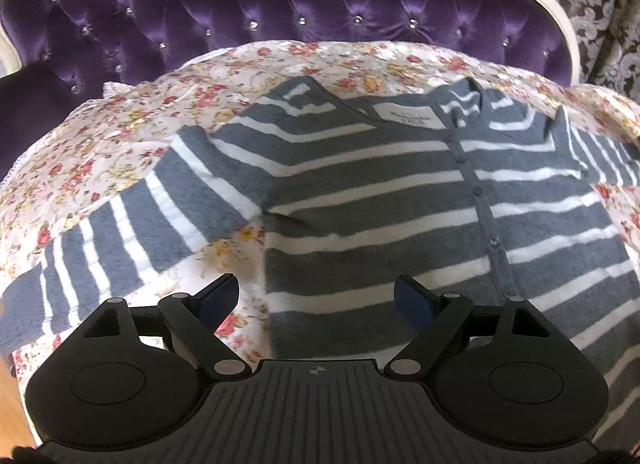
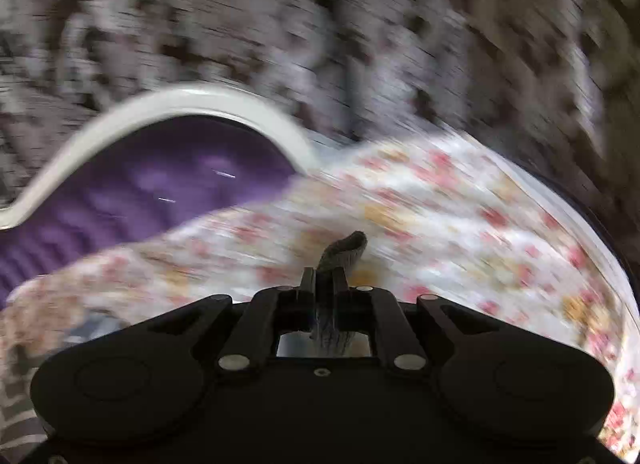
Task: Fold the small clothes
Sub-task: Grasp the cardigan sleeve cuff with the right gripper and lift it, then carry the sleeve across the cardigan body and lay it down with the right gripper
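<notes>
The left gripper hovers with its tongs spread wide over the hem of the striped cardigan, which lies flat on the floral sheet. The right gripper pinches a grey knit fold. At twelve o'clock stands the purple headboard.

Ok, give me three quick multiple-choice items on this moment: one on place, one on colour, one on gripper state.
1. Where does the cardigan lie?
A. on the floral sheet
B. on a bare wooden floor
C. in a basket

2. What colours are its stripes?
A. red and black
B. grey and white
C. green and yellow

3. How is the right gripper?
A. wide open
B. out of view
C. shut on grey knit

Answers: 1 A, the sheet shows all round it. 2 B, grey and white bands cross body and sleeve. 3 C, a grey knit piece sticks out between its closed fingers; the left gripper is open.
</notes>
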The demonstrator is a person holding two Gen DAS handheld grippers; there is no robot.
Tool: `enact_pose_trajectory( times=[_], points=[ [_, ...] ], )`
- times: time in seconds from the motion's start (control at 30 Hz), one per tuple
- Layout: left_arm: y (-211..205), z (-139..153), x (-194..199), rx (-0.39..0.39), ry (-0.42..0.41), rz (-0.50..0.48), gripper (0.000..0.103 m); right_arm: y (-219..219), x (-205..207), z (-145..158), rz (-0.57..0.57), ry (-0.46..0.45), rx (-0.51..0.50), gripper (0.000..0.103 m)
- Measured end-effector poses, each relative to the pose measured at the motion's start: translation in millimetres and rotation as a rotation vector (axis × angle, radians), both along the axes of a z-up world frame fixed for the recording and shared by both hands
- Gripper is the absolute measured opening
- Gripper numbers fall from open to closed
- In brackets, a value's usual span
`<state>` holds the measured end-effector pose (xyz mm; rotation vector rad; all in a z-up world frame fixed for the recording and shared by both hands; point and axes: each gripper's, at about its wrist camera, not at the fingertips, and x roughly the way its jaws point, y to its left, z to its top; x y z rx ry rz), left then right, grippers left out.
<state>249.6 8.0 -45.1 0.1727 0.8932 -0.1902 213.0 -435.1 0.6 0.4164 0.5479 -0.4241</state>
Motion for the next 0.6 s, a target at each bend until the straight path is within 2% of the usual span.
enact_pose_trajectory(
  times=[0.17, 0.27, 0.43, 0.6],
  points=[
    [13.6, 7.5, 1.0, -0.016, -0.005, 0.038, 0.085, 74.9, 35.1, 52.9, 0.199, -0.06, -0.038, 0.014],
    [23.1, 11.2, 3.3, -0.018, -0.01, 0.07, 0.085, 125.5, 59.0, 69.3, 0.323, -0.095, -0.016, 0.014],
    [39.0, 17.0, 5.7, -0.036, -0.007, 0.117, 0.085, 208.8, 101.8, 65.2, 0.522, -0.1, 0.044, 0.014],
    [50.7, 19.2, 7.8, -0.044, -0.001, 0.145, 0.085, 282.4, 137.0, 35.0, 0.661, -0.064, 0.101, 0.014]
  ],
)
